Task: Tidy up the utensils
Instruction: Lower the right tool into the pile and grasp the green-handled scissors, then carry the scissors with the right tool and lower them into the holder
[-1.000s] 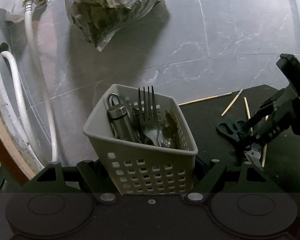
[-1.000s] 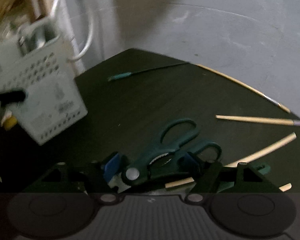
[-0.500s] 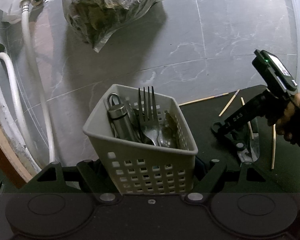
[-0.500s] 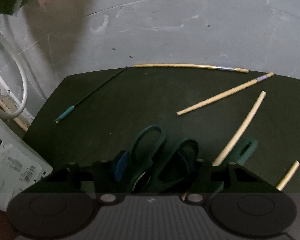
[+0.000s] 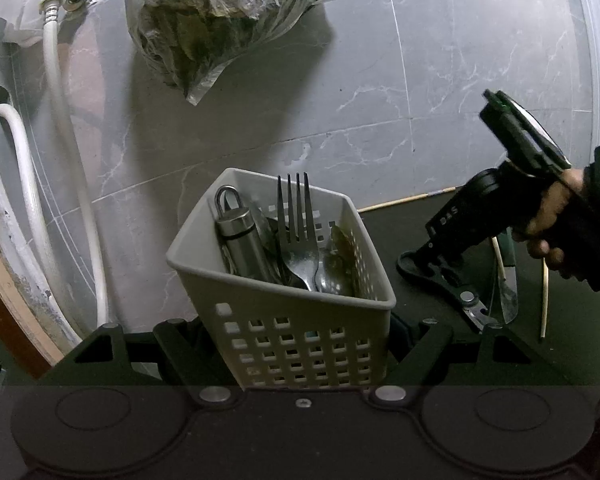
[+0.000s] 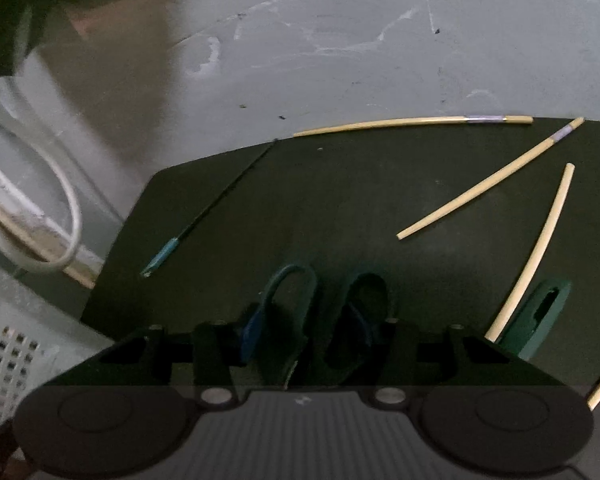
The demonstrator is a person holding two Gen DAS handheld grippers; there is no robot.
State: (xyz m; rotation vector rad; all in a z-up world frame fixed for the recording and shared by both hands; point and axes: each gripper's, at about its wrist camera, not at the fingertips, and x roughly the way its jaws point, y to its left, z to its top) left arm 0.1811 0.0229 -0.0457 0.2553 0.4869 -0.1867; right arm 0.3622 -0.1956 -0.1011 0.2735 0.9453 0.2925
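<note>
My left gripper (image 5: 300, 334) is shut on a pale perforated basket (image 5: 300, 344), one finger on each side. A fork (image 5: 296, 208), a steel flask (image 5: 240, 236) and spoons stand in the basket. Dark green scissors (image 6: 292, 292) lie on a black mat (image 6: 340, 200). My right gripper (image 6: 308, 332) is down over their handle loops and its jaws are closing with the loops between them. I cannot make out firm contact by the blue pads (image 6: 252, 332). The left wrist view shows the scissors (image 5: 440, 276) under that gripper (image 5: 460, 264), held by a hand.
Several pale chopsticks (image 6: 488, 176) lie across the mat's right and far side. A thin dark skewer with a teal tip (image 6: 204, 216) lies at the left, a green handle (image 6: 540, 312) at the right. White hoses (image 5: 72, 160) and a plastic bag (image 5: 220, 20) sit on the grey marble floor.
My right gripper rolled upright over the scissors and its jaws narrowed around the handle loops. The left gripper and basket stayed still.
</note>
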